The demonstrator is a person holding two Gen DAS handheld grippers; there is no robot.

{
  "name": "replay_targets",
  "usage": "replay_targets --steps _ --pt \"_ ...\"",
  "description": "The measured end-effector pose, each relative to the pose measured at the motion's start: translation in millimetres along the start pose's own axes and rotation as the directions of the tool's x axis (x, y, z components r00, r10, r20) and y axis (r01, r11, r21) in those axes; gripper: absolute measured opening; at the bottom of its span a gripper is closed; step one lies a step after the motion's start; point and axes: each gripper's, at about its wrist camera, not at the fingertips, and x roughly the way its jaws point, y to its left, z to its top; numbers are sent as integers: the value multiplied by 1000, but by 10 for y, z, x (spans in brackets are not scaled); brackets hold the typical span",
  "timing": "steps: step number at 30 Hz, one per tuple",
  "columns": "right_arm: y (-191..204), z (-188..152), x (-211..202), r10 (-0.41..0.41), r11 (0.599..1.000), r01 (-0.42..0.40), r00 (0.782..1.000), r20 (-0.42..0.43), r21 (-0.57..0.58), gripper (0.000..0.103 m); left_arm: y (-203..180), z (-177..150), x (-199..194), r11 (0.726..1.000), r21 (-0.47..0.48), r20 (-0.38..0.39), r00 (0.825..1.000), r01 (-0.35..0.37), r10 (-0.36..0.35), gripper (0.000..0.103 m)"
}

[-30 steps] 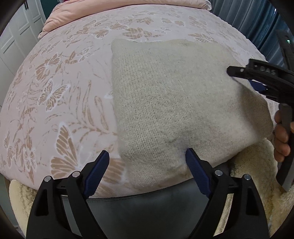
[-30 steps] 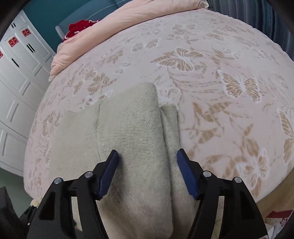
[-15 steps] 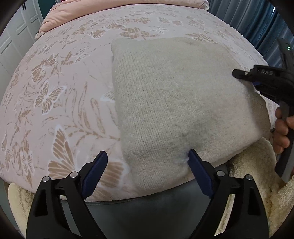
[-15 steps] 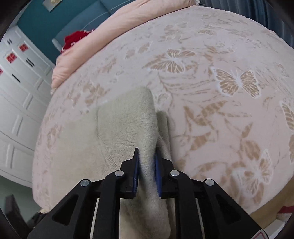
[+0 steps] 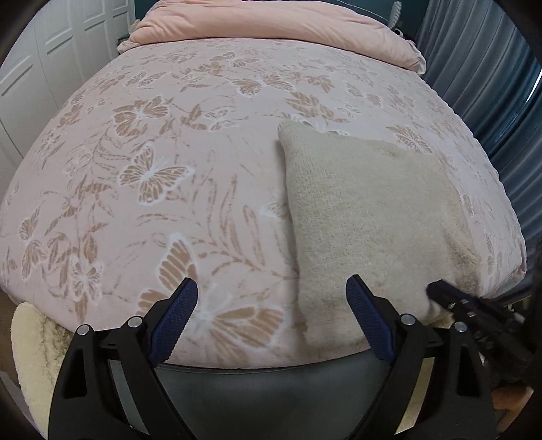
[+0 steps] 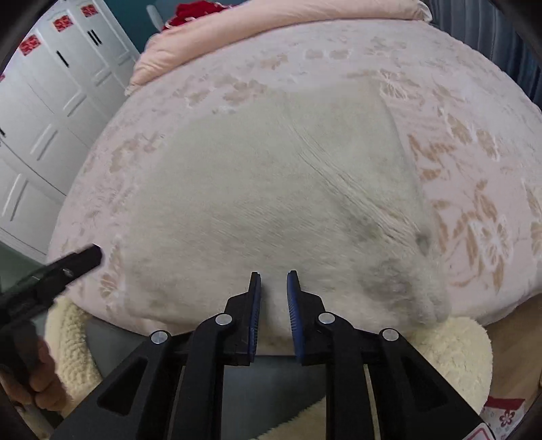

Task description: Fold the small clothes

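Note:
A beige knitted garment (image 5: 366,216) lies folded flat on the pink butterfly bedspread (image 5: 162,176), near the bed's front edge. My left gripper (image 5: 271,304) is open and empty, low at the bed's edge, with its right finger over the garment's near left corner. My right gripper (image 6: 273,291) faces the garment (image 6: 271,189) at its near edge; its blue pads stand a narrow gap apart and nothing shows between them. The right gripper also shows in the left wrist view (image 5: 474,314), at the garment's near right corner. The left gripper shows in the right wrist view (image 6: 67,264).
A pink folded duvet (image 5: 277,23) lies across the head of the bed. White wardrobe doors (image 6: 50,84) stand to the left and blue curtains (image 5: 491,84) to the right. A cream fleece rug (image 6: 447,352) lies below the bed's front edge.
My right gripper closed on the garment's fold, carried it toward the front edge, then parted its pads slightly; the garment now lies flat. My left gripper drew back and stayed open.

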Motion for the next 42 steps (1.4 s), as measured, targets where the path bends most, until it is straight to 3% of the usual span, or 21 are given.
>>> replay_targets --steps 3,4,6,7,8,10,12,16,19,21,22,24,28,31,34,36,38,39,41,42 --pt "358 161 18 54 996 -51 998 29 -75 17 159 -26 -51 999 -29 11 1000 -20 20 87" --pt "439 167 174 57 993 -57 998 -3 -100 17 199 -28 -51 999 -43 6 1000 -19 20 87" --pt "511 41 722 29 991 -49 987 -157 -122 17 247 -36 -67 998 -64 1 1000 -21 22 87" --pt "502 -44 893 38 990 -59 986 -163 -126 17 249 -38 -88 998 -63 6 1000 -19 20 87" --pt "503 -70 882 61 989 -76 991 -119 -124 14 243 -38 -112 998 -56 12 1000 -22 23 87" --pt "496 14 740 73 993 -85 989 -129 -85 14 228 -38 -162 999 -42 23 999 -31 32 87" --pt "416 104 446 93 995 -96 993 -77 -33 13 223 -36 -203 999 -37 32 999 -17 18 87" --pt "28 27 -83 -90 996 90 994 60 -9 13 154 -58 -195 1000 -30 29 1000 6 -6 88" --pt "-574 -136 13 -158 978 158 987 -16 138 14 -31 -66 -161 1000 13 25 999 28 -29 88" --pt "-923 -328 301 -119 968 143 986 -121 207 4 -208 -65 -101 997 63 26 998 46 -48 89" --pt "-1004 -388 346 -73 963 102 990 -122 251 0 -304 -66 -42 994 91 24 998 57 -59 90" --pt "-1000 -339 195 -55 956 78 995 -89 284 0 -482 -70 120 990 137 -11 999 36 -35 90" --pt "-930 -101 -134 -69 965 64 998 13 254 12 -634 -13 175 986 151 -28 997 70 -67 90" --pt "-993 -6 -80 -11 965 6 1000 17 264 40 -646 79 266 988 122 -55 994 99 -93 92" --pt "-935 30 -67 -34 969 28 999 19 246 41 -604 157 411 995 69 -97 993 77 -70 92" --pt "-886 -3 -113 19 970 -17 1000 -6 243 42 -554 195 394 996 38 -99 992 84 -80 92" --pt "-808 -86 -104 84 982 -64 991 -108 178 45 -528 215 332 995 43 -88 992 90 -86 92" --pt "-776 -141 -129 71 990 -52 987 -146 129 45 -529 211 308 994 52 -86 992 94 -90 92" --pt "-826 -186 -280 13 992 2 993 -120 126 45 -533 192 295 994 62 -88 992 92 -86 93" --pt "-909 -155 -378 30 984 -16 997 -74 180 45 -541 177 311 994 62 -92 992 89 -83 93"
